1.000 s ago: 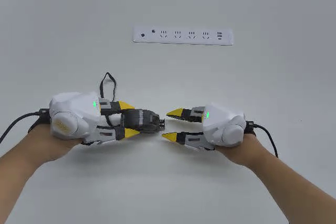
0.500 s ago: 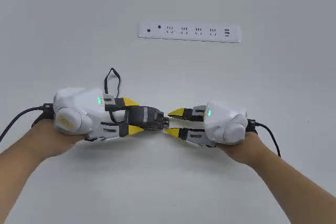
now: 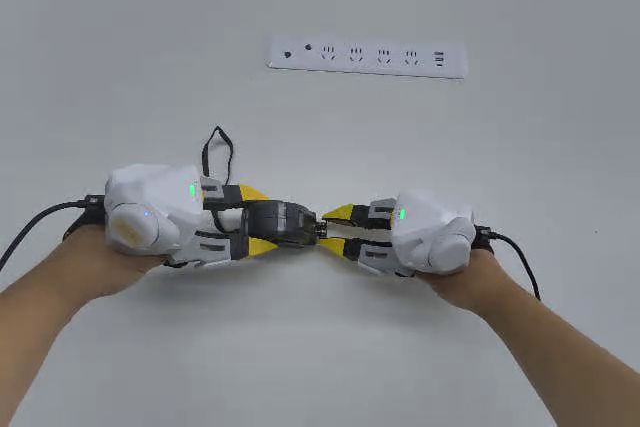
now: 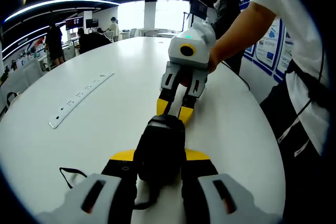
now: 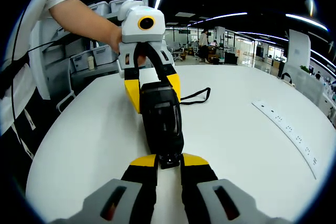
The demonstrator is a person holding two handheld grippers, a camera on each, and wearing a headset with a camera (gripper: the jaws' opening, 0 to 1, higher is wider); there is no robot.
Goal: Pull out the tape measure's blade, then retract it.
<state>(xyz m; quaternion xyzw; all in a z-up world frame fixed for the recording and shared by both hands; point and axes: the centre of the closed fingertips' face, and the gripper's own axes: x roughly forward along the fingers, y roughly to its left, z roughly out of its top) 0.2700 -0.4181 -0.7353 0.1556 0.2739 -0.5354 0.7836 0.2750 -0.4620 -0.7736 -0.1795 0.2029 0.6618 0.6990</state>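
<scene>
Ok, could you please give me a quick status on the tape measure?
Left gripper shut on tape measure. Right gripper jaws flank its blade hook, grip unclear. Not yet pulled out. Power strip well clear.

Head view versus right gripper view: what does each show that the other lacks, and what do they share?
Head view's own: both of the person's forearms from above, and a cable trailing from the left gripper. Right gripper view's own: a close look at the hook at the tape measure's mouth, pinched between the right gripper's yellow tips, plus an office behind the table. Shared: the tape measure clamped in the left gripper, its black strap, the white power strip, the white table.
</scene>
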